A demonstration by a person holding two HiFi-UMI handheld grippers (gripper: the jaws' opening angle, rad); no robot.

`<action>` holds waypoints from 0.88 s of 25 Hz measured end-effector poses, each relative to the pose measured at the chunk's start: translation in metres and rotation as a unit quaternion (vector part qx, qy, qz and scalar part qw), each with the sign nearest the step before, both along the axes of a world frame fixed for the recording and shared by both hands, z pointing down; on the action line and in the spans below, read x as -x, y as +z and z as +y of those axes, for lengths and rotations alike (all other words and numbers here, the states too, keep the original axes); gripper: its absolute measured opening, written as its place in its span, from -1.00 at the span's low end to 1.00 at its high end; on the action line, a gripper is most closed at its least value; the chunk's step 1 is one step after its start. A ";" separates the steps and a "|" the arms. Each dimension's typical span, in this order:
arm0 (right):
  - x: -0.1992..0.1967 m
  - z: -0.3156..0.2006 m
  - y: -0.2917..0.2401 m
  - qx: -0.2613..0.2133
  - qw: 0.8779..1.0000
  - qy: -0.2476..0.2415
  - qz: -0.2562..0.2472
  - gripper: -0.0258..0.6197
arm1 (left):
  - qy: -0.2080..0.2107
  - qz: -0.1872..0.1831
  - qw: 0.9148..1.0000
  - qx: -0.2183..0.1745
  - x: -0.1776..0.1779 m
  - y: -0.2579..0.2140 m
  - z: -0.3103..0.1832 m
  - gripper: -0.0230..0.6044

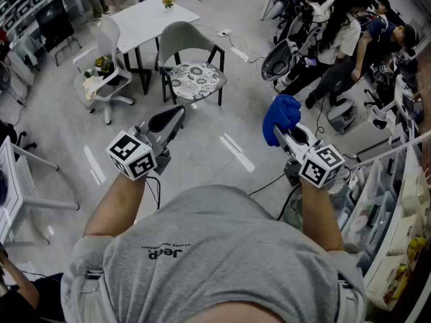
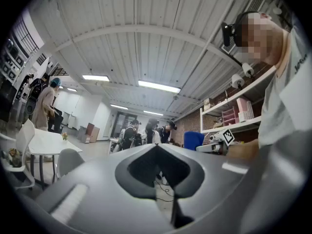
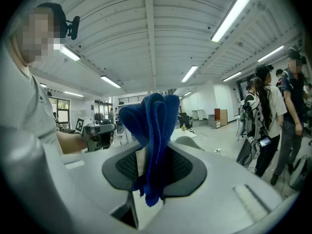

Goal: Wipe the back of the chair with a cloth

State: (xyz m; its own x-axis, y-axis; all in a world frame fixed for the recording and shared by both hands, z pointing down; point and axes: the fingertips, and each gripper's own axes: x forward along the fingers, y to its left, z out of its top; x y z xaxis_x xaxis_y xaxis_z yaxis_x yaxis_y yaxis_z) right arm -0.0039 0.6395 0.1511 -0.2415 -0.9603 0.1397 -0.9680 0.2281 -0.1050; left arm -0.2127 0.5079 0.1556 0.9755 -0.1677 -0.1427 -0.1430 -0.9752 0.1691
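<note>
Count of hand-held grippers: two, one in each of my hands, both raised in front of my chest

1. My right hand-held gripper (image 1: 283, 135) is clamped on one blue cloth (image 1: 281, 113). In the right gripper view the two jaws press on the folded cloth from both sides; most of it bunches above the jaws and a short end hangs below them
2. My left hand-held gripper (image 1: 177, 115) is closed, jaw tips together, with nothing between them. The left gripper view confirms this
3. The two hand-held grippers are well apart from each other

Count of chairs ahead of me: two
- One grey chair (image 1: 183, 36) with a rounded back and a patterned seat cushion stands on the floor (image 1: 222, 147), just beside one white bench (image 1: 149, 17)
- One white swivel chair (image 1: 108, 42) stands to its left, at the same bench

The cloth is well apart from the grey chair and touches neither chair

Several people (image 1: 337, 36) are grouped at the upper right of the head view; I cannot count them exactly
</note>
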 end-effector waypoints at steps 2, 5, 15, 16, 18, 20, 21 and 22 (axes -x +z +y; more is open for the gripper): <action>-0.003 0.001 0.000 0.001 1.000 0.000 -0.002 -0.60 | 0.000 -0.002 1.000 0.000 -0.003 -0.001 0.001 -0.88; -0.012 0.003 0.003 -0.002 1.000 0.001 -0.006 -0.60 | -0.003 -0.002 1.000 -0.006 -0.007 -0.002 0.003 -0.88; -0.044 0.011 -0.003 -0.012 1.000 -0.007 -0.022 -0.60 | -0.026 -0.004 1.000 -0.009 -0.028 -0.004 0.014 -0.88; -0.048 0.012 -0.004 -0.015 1.000 -0.009 -0.025 -0.60 | -0.029 -0.005 1.000 -0.011 -0.031 -0.005 0.017 -0.88; -0.055 0.016 -0.005 -0.016 0.999 -0.017 -0.026 -0.60 | -0.035 -0.006 0.999 -0.009 -0.038 -0.007 0.023 -0.88; -0.061 0.022 -0.002 -0.013 0.999 -0.028 -0.025 -0.60 | -0.040 -0.011 0.999 -0.008 -0.044 -0.005 0.032 -0.88; -0.063 0.025 0.000 -0.013 0.999 -0.032 -0.026 -0.60 | -0.044 -0.014 0.999 -0.008 -0.047 -0.003 0.036 -0.88; -0.067 0.028 0.001 -0.012 0.999 -0.036 -0.028 -0.60 | -0.048 -0.017 0.999 -0.008 -0.051 -0.002 0.041 -0.88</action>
State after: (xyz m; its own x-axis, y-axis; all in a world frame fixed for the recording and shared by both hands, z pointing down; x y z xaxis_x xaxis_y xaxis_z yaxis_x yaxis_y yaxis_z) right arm 0.0629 0.6675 0.1520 -0.3173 -0.9429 0.1012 -0.9416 0.3006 -0.1519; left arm -0.1618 0.5485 0.1538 0.9594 -0.2582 -0.1137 -0.2407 -0.9594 0.1472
